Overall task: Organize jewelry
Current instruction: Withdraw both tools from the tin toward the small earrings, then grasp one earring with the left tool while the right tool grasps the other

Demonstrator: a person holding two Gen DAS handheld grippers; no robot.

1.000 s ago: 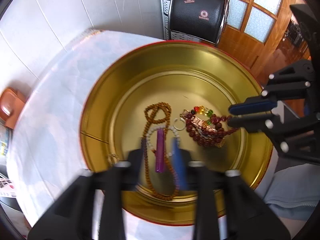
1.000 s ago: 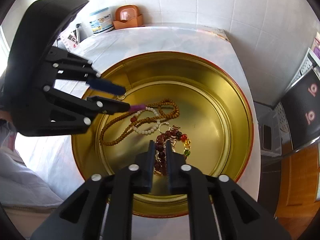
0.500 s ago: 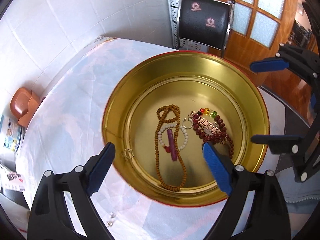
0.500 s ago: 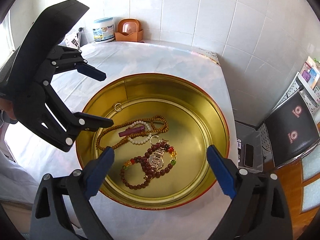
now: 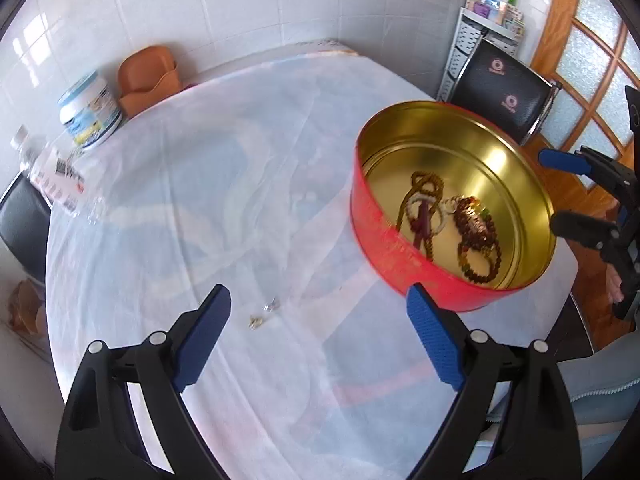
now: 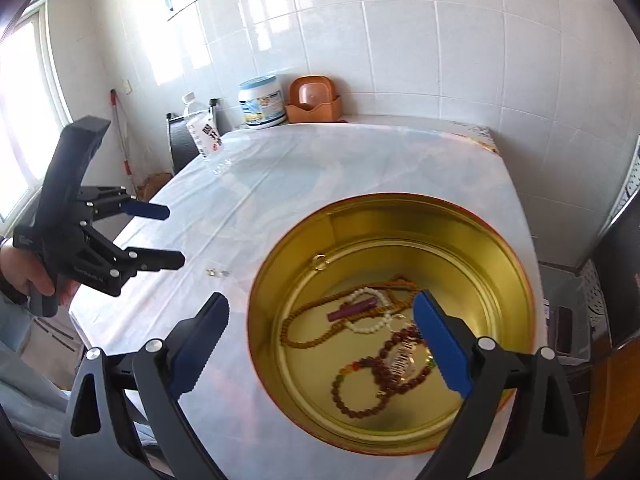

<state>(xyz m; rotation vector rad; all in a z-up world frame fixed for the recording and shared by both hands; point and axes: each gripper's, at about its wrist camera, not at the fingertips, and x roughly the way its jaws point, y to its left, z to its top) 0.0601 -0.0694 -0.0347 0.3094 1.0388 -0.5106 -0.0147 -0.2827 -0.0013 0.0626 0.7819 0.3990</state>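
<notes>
A round red tin with a gold inside [image 5: 384, 240] [image 6: 516, 280] stands on the white-clothed table. It holds a brown bead necklace [image 6: 312, 340], a white bead bracelet [image 6: 370, 326], a purple stick [image 6: 352, 310], dark red beads with a watch [image 6: 400, 360] and a small ring [image 6: 320, 262]. Small earrings [image 5: 262, 314] [image 6: 216, 271] lie on the cloth left of the tin. My left gripper [image 5: 318, 344] [image 6: 168, 234] is open and empty above the earrings. My right gripper [image 6: 320, 348] [image 5: 560, 192] is open and empty over the tin's near side.
A white tub [image 6: 259, 101], an orange holder [image 6: 314, 100] and a plastic bottle [image 6: 202, 132] stand at the table's far edge by the tiled wall. A black chair [image 5: 500, 88] and a wooden door [image 5: 592, 60] are beyond the tin.
Both grippers let go of jewelry in the tin, opened and pulled back. The left gripper has swung left over the earrings on the cloth.
</notes>
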